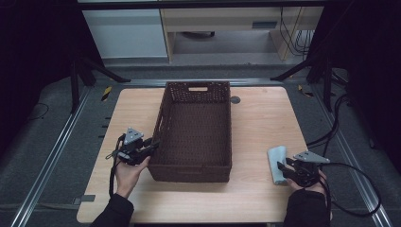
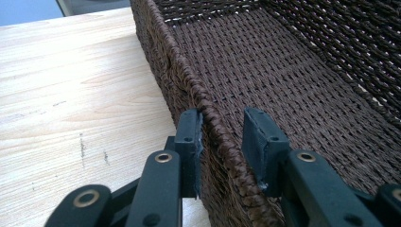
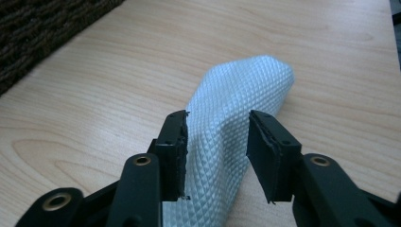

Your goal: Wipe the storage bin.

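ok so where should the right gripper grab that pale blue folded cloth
Across its narrow width, near the end closest to the person. The cloth lies flat on the table as a long folded strip, and the right gripper already straddles it from that end, jaws open on either long edge. Closing there should pinch all layers.

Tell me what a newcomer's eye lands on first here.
The big dark woven basket at the middle of the wooden table, with the left gripper straddling its left rim, jaws open. Next, the pale blue folded cloth near the table's right edge, lying between the right gripper's open jaws.
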`<state>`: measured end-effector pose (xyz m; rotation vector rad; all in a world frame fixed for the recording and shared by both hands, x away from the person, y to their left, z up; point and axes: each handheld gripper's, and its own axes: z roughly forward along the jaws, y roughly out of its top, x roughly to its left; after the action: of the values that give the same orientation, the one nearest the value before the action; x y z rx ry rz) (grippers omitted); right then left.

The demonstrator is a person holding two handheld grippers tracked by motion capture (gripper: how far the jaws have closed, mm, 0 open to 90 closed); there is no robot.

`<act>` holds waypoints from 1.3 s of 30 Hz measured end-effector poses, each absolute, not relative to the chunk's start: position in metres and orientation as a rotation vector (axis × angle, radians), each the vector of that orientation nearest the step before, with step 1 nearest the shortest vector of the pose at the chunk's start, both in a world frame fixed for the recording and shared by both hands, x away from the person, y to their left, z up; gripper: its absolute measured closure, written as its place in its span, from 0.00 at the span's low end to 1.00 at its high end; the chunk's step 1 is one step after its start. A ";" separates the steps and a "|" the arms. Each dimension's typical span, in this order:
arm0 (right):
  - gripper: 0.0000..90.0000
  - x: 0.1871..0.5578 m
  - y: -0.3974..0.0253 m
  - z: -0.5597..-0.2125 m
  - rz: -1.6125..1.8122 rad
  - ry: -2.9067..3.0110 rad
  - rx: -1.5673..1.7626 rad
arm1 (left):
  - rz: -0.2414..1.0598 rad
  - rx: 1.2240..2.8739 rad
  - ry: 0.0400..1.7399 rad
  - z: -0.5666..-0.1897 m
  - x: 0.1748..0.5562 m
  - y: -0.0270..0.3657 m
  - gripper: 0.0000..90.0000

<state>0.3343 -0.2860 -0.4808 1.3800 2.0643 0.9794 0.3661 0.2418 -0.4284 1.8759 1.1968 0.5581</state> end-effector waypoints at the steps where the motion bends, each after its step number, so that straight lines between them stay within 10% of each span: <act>1: 0.60 0.334 -0.285 -0.478 0.987 2.049 1.370 | 0.558 1.876 1.196 -0.428 0.366 0.242 0.75; 27: 0.60 0.388 -0.180 -0.404 1.345 2.071 1.146 | 0.558 1.915 1.176 -0.426 0.357 0.239 0.75; 39: 0.69 0.426 -0.135 -0.423 1.275 2.160 1.163 | 0.560 1.902 1.172 -0.427 0.359 0.241 0.73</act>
<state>0.4264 -0.1353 -0.4234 1.1626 2.1595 1.2749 0.3590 0.2414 -0.4273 1.9018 1.1716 0.5604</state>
